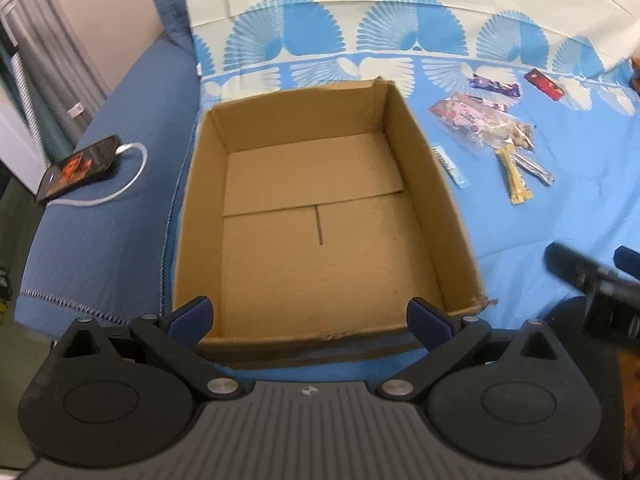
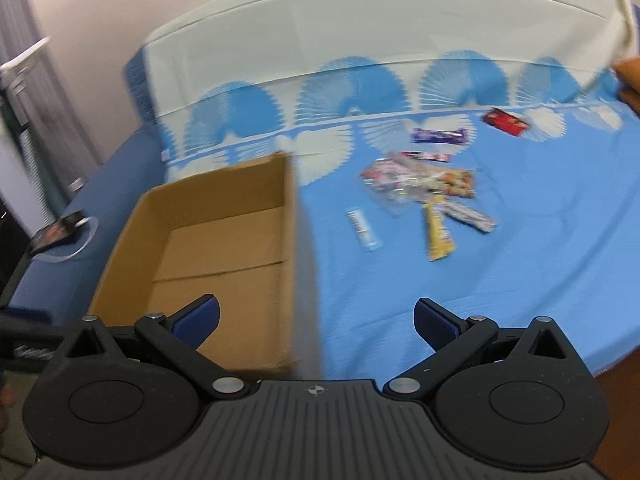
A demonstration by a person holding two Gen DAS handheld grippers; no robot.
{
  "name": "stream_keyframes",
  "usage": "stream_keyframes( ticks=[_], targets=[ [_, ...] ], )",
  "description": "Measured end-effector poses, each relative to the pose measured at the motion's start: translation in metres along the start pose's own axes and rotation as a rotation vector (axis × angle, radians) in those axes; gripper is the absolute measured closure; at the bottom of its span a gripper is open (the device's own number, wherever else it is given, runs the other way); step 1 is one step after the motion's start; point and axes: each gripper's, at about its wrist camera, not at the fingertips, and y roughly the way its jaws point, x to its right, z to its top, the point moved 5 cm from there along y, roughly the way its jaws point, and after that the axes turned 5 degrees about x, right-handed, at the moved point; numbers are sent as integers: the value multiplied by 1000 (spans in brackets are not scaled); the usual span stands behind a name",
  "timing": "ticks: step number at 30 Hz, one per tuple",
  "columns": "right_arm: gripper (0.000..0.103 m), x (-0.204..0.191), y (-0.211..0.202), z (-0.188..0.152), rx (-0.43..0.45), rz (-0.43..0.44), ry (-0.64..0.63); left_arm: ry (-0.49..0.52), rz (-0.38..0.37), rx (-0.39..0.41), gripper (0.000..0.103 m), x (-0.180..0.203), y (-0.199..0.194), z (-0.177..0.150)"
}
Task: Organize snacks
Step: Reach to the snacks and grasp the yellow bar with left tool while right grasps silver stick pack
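An open cardboard box [image 1: 320, 208] [image 2: 224, 232] with nothing inside sits on a blue bed sheet [image 1: 540, 216]. My left gripper [image 1: 310, 320] is open over the box's near wall. To the right of the box lie several snacks: a clear bag of mixed sweets [image 1: 480, 120] [image 2: 416, 180], a yellow bar [image 1: 514, 178] [image 2: 438, 236], a silver bar [image 1: 534, 166], a small white-blue packet [image 1: 450, 166] [image 2: 362, 226], a purple bar [image 1: 496, 86] [image 2: 440, 135] and a red packet [image 1: 544, 84] [image 2: 505, 120]. My right gripper [image 2: 316, 320] is open, well short of the snacks, near the box's right wall.
A phone [image 1: 78, 166] with a white cable lies on a dark blue blanket [image 1: 100, 248] left of the box. A white and blue patterned sheet covers the back [image 2: 360, 48]. The right gripper's black body [image 1: 596, 280] shows at the right edge of the left wrist view.
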Motion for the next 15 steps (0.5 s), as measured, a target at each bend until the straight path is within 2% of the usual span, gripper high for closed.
stream_keyframes(
  ticks=[5, 9, 15],
  targets=[
    [0, 55, 18, 10, 45, -123, 65, 23, -15, -3, 0, 19, 10, 21],
    [0, 107, 48, 23, 66, -205, 83, 15, -20, -16, 0, 30, 21, 42],
    [0, 176, 120, 43, 39, -349, -3, 41, -33, -23, 0, 61, 42, 82]
  ],
)
